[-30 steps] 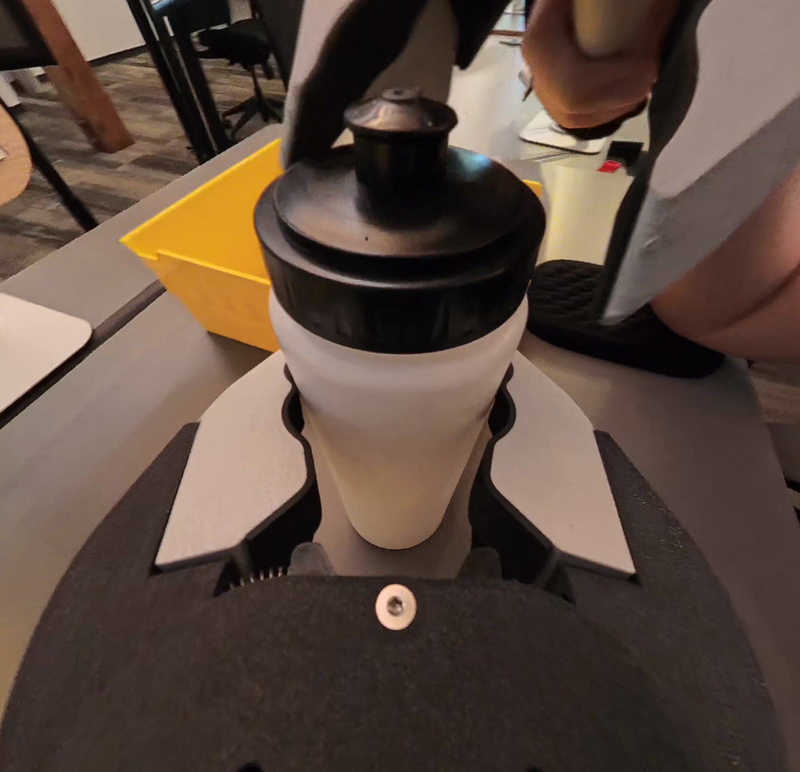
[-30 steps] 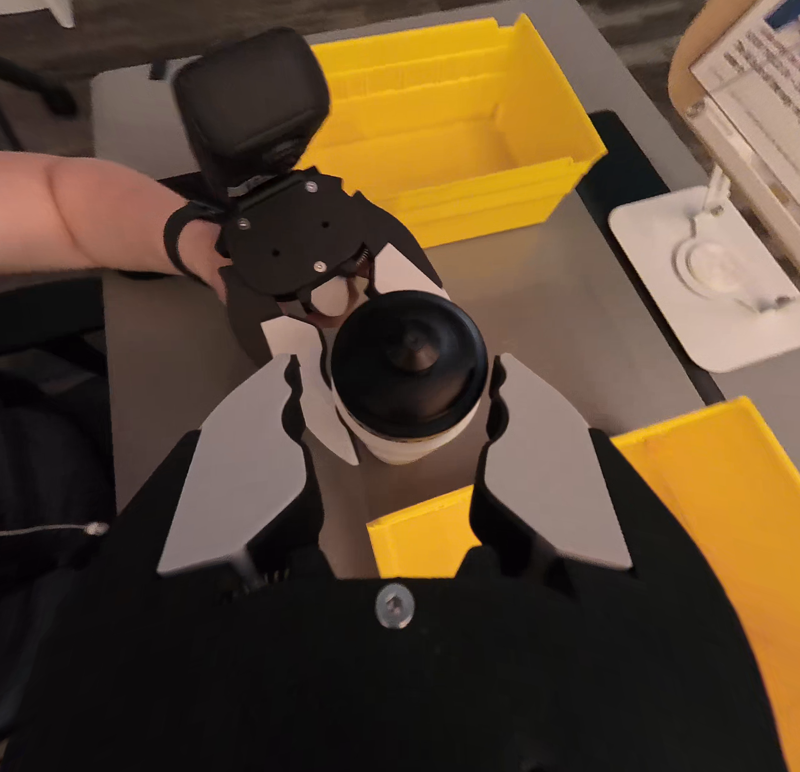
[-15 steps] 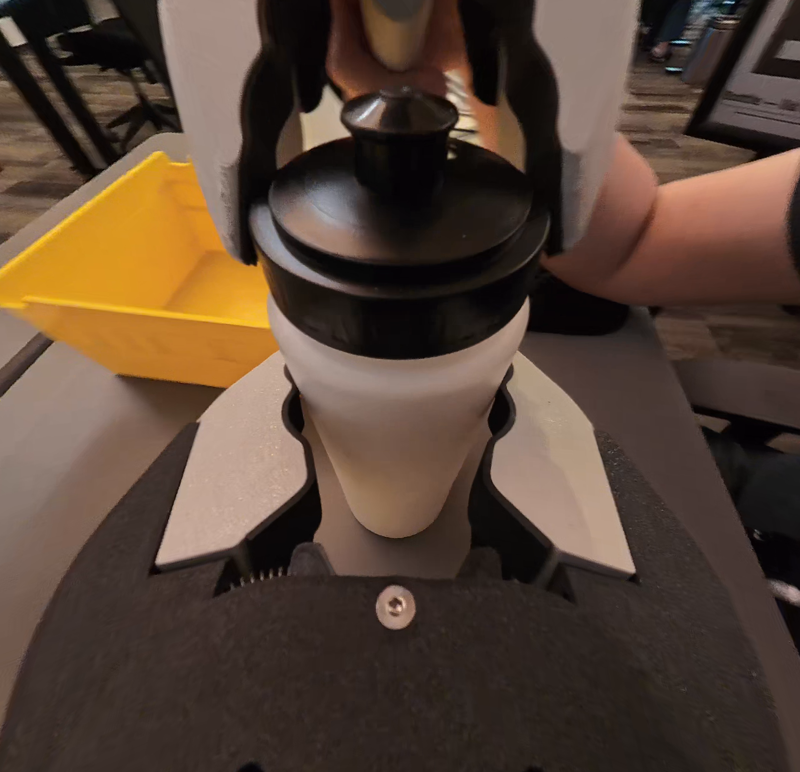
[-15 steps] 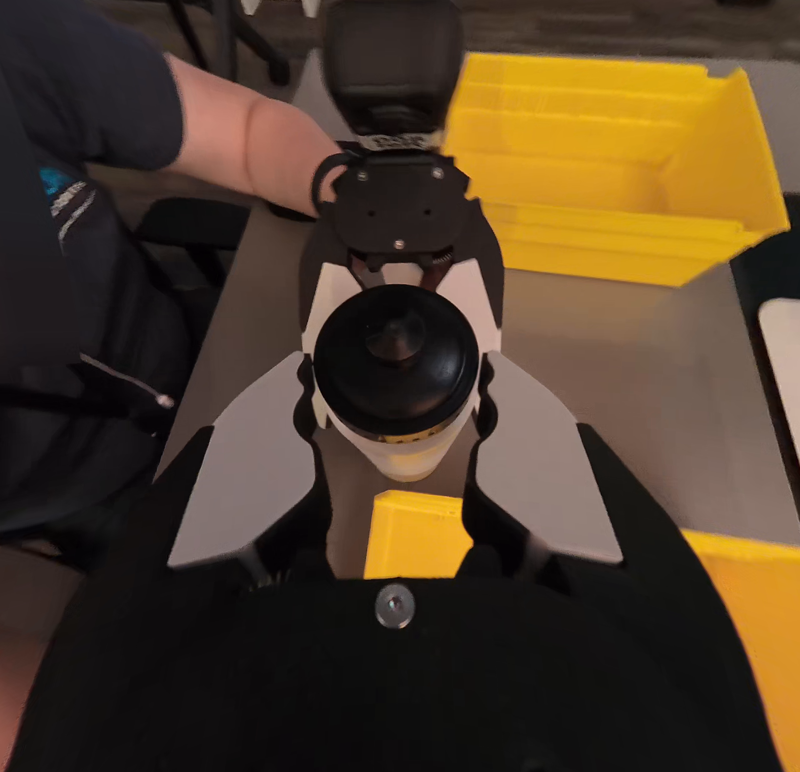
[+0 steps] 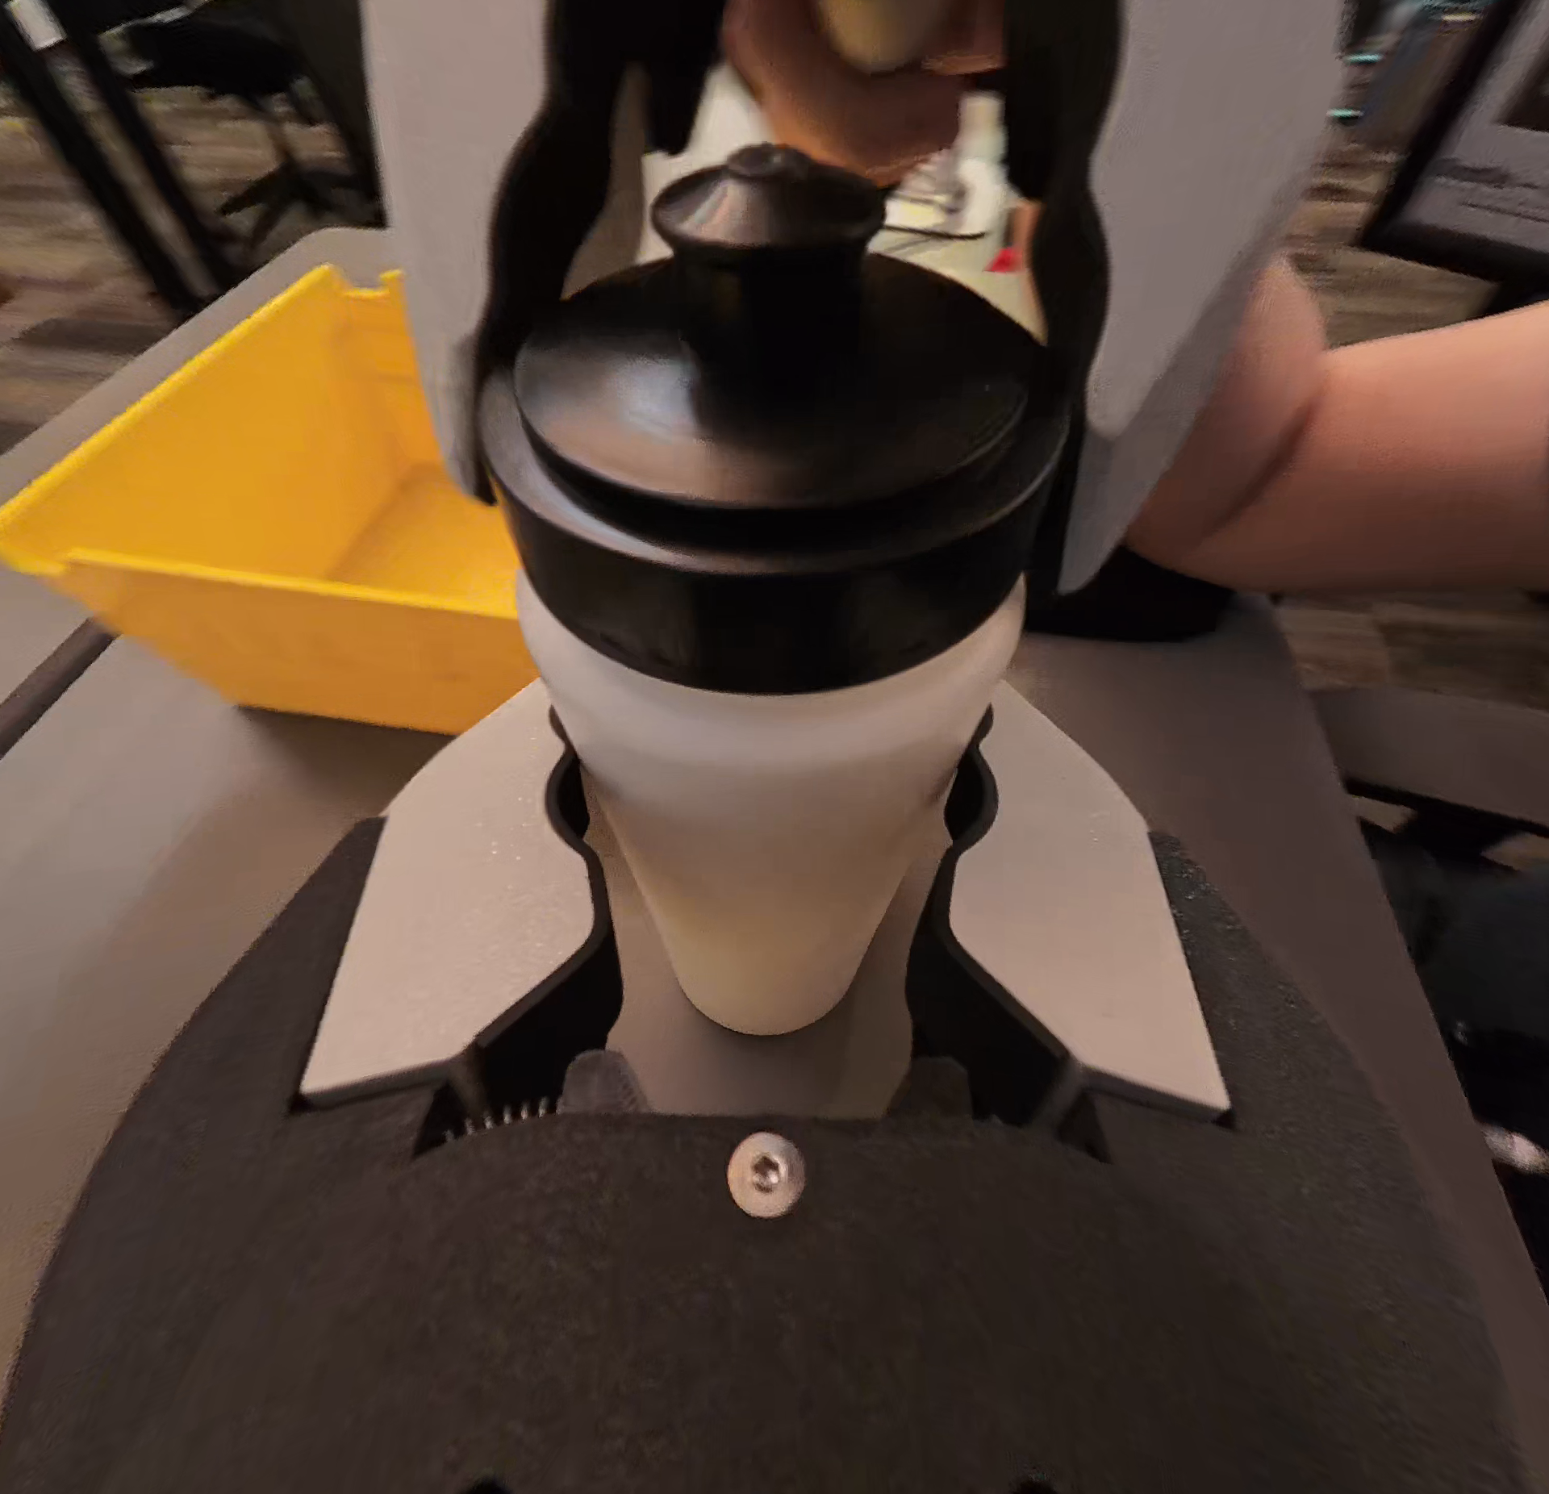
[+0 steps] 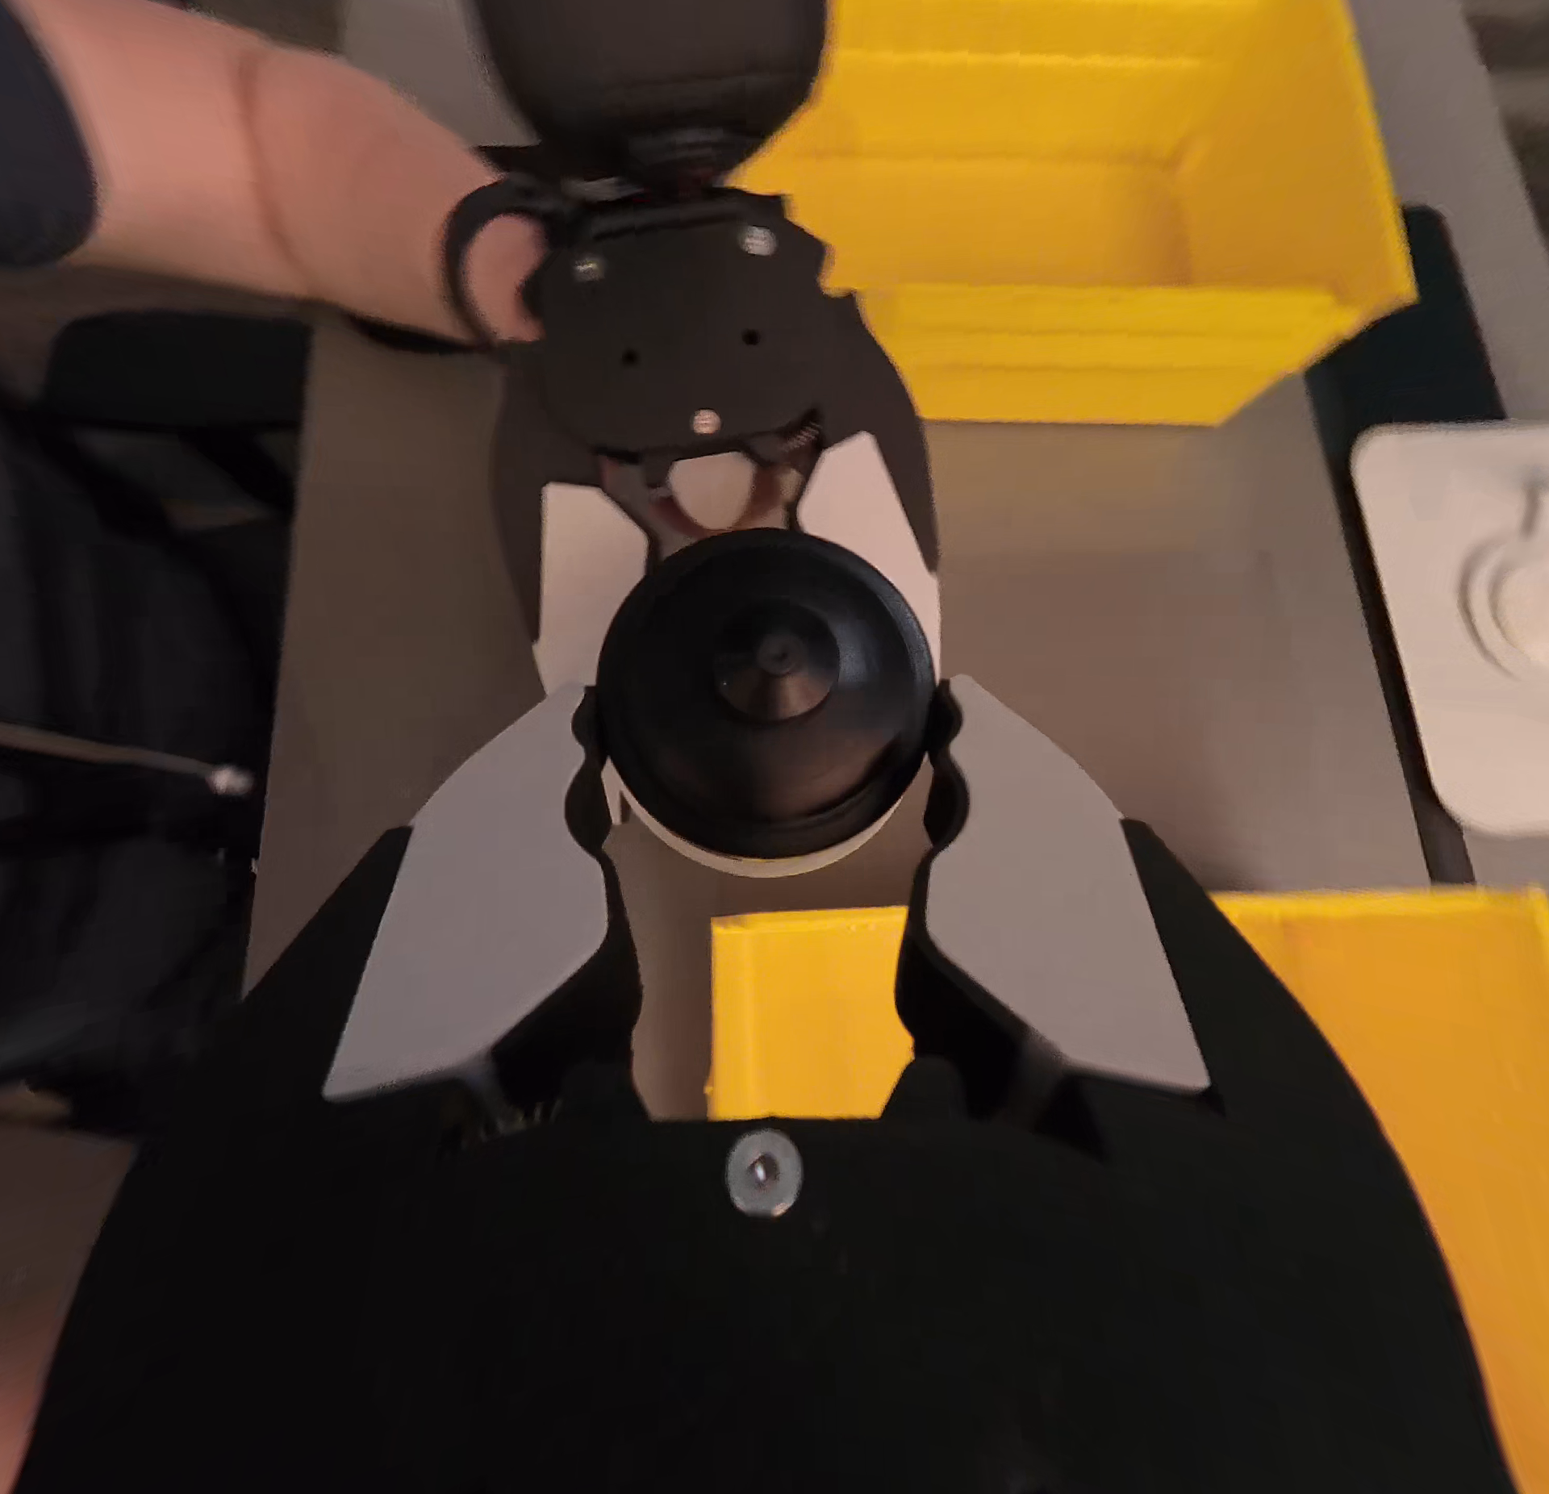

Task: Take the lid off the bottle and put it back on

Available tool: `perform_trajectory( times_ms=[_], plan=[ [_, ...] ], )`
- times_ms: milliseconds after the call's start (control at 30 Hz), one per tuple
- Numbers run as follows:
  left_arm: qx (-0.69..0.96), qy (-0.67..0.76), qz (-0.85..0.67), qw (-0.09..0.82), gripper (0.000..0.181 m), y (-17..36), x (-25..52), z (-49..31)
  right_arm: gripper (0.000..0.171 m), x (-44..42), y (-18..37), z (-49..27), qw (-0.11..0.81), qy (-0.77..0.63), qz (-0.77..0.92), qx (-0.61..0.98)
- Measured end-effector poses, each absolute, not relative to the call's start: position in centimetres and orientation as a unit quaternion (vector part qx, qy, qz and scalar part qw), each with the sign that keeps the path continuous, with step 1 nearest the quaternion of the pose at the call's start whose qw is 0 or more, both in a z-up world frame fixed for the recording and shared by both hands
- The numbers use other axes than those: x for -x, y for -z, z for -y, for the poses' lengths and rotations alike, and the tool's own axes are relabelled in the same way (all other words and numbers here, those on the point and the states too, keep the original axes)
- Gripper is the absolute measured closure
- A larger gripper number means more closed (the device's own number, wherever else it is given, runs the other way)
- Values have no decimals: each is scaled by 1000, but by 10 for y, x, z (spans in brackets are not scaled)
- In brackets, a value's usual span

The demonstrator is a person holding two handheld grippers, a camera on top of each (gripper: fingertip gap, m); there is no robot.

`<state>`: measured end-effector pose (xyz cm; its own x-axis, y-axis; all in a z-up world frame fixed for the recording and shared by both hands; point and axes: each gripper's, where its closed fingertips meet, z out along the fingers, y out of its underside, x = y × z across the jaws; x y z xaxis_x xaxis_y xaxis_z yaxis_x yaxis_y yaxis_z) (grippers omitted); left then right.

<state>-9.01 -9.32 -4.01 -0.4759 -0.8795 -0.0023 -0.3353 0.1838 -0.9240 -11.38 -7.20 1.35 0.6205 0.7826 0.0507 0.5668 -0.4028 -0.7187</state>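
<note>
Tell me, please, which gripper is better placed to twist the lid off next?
Right. The right gripper straddles the black lid from above, while the left gripper clamps the white bottle body, steadying it.

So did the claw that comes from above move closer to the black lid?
Yes. In the right wrist view, the right gripper has come down around the black lid; its jaws now touch the rim, where a gap showed before. The bottle stays on the table.
</note>
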Motion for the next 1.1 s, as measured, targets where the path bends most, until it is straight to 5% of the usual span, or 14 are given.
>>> perform_trajectory(
  times_ms=[133,467,533,833,1100],
  plan=[
    [402,479,-733,268,96,41,94,110,95,123,-16,92,385,-240,507,733],
    [511,421,-665,345,96,40,82,58,87,110,-23,49,399,-149,283,859],
    [507,415,-672,345,96,40,82,60,99,105,-20,49,396,-103,296,863],
    [395,466,-738,287,96,40,93,106,99,120,-24,94,399,-234,503,730],
    [498,439,-673,328,96,40,82,60,89,102,-27,51,408,-162,309,844]
  ],
)
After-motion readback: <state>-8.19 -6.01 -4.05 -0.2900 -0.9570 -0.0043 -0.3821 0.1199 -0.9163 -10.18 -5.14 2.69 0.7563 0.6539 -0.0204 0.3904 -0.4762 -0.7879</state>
